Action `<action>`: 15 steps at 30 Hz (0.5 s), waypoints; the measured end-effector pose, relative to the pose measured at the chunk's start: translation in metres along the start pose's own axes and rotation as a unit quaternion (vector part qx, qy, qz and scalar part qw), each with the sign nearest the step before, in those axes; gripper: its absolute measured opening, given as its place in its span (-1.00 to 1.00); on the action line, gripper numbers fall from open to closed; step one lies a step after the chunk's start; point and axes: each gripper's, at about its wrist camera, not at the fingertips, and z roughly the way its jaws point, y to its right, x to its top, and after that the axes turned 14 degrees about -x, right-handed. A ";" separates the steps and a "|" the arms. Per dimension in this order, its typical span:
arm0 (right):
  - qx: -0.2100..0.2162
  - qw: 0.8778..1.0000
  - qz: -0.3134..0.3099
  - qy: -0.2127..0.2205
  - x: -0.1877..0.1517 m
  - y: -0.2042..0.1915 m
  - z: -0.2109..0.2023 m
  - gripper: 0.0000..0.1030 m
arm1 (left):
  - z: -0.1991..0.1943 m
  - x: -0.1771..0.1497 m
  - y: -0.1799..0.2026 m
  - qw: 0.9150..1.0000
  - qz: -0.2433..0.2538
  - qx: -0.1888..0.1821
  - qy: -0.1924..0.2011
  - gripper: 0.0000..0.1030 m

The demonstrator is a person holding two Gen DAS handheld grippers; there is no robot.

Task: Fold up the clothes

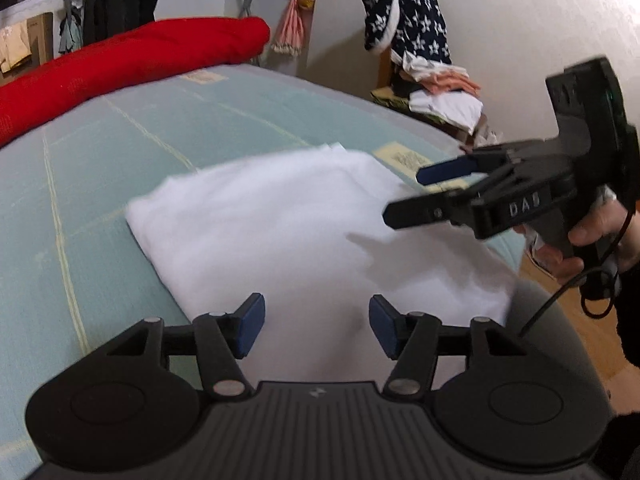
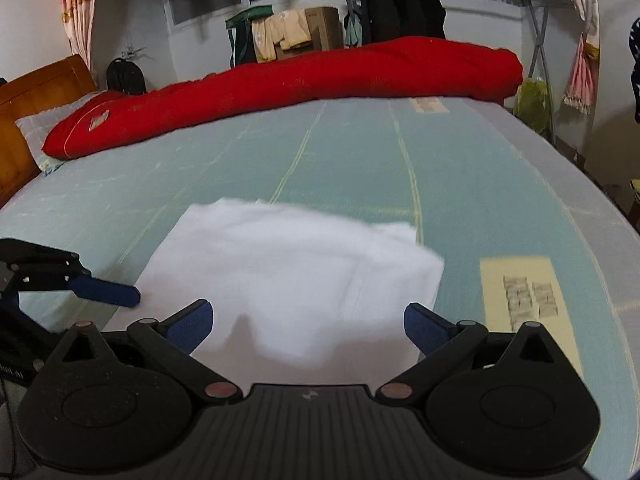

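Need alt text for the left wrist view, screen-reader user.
A folded white garment lies flat on a pale green mattress, with the left gripper open and empty just above its near edge. The right gripper, held in a hand, hovers open at the right; a red quilt roll lies behind.

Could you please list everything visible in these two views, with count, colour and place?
Folded garment: one, white, flat on the mattress.
Mattress: one, pale green.
Rolled quilt: one, red, along the mattress's far edge.
Jackets: several, dark, hanging behind.
Clothes pile: one, mixed colours, by the wall.
Left gripper: fingers apart, nothing between them.
Right gripper: fingers apart, empty.
Hand: one, holding the right gripper.
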 end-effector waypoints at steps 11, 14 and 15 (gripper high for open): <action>-0.009 1.000 0.028 -0.008 -0.019 -0.006 -0.023 1.00 | -0.023 -0.024 0.029 1.000 0.009 0.003 0.019 0.25; -0.014 1.000 0.024 -0.011 -0.021 -0.008 -0.024 1.00 | -0.017 -0.032 0.032 1.000 0.007 0.002 0.006 0.25; -0.016 1.000 0.022 -0.014 -0.023 -0.009 -0.024 1.00 | -0.016 -0.034 0.034 1.000 0.007 0.001 0.003 0.25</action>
